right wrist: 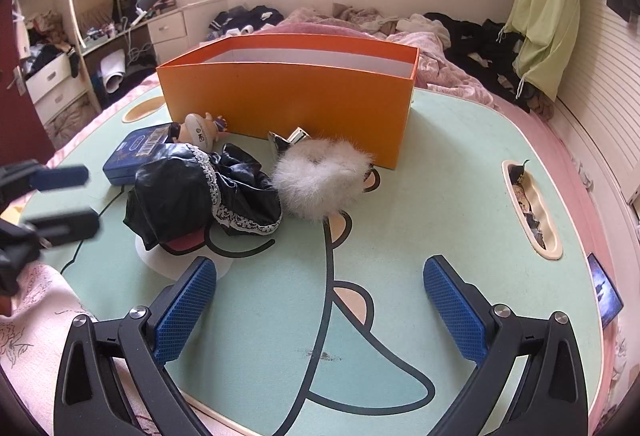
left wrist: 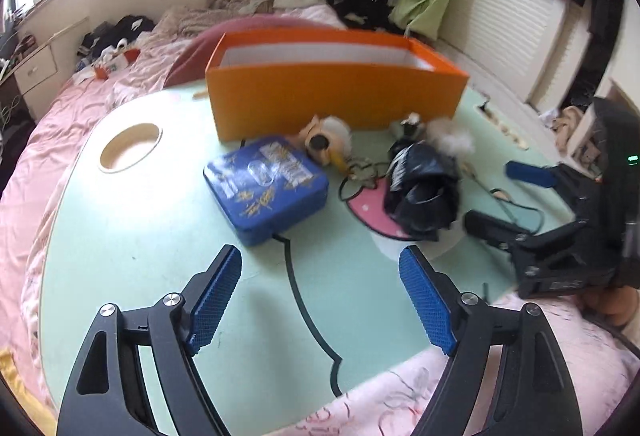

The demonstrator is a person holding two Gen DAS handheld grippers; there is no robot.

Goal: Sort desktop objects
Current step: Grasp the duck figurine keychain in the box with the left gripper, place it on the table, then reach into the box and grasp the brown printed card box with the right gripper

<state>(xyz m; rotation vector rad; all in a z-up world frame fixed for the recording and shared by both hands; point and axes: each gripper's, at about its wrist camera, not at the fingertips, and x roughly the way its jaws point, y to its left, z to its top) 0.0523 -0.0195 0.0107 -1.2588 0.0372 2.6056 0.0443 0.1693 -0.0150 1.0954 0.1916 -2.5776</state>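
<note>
1. Left wrist view: left gripper [left wrist: 320, 300] hovers above the green tabletop [left wrist: 140, 236] with its jaws spread wide and nothing between them. The orange box [left wrist: 336, 96] stands at the far side of the table, open at the top; what it holds is hidden from here.
2. Same view, items in front of the orange box: a blue tin [left wrist: 266, 184] lies nearest the left gripper, a small doll figure [left wrist: 326, 144] sits just beside the box wall, and a black garment [left wrist: 420, 196] lies to the right of the tin. The right gripper [left wrist: 508, 196] shows at the right edge, jaws apart and empty.
3. Right wrist view: right gripper [right wrist: 320, 308] hovers over bare tabletop [right wrist: 440, 196], jaws open, holding nothing. The left gripper [right wrist: 64, 200] shows blurred at the left edge, jaws apart.
4. Same view, items in front of the orange box [right wrist: 288, 104]: a white fur piece [right wrist: 320, 180] lies touching a shiny silver object [right wrist: 288, 142] close to the box wall; the black garment [right wrist: 200, 192], trimmed with lace, lies left of the fur; the blue tin [right wrist: 140, 152] and doll figure [right wrist: 200, 130] lie further left.
5. Step in hand, as judged: approach to a pick, with loose items unsorted outside the box.
6. Next move, as judged: bring the left gripper forward to straddle the blue tin or the garment, close, lift clear of the box rim, release inside.
</note>
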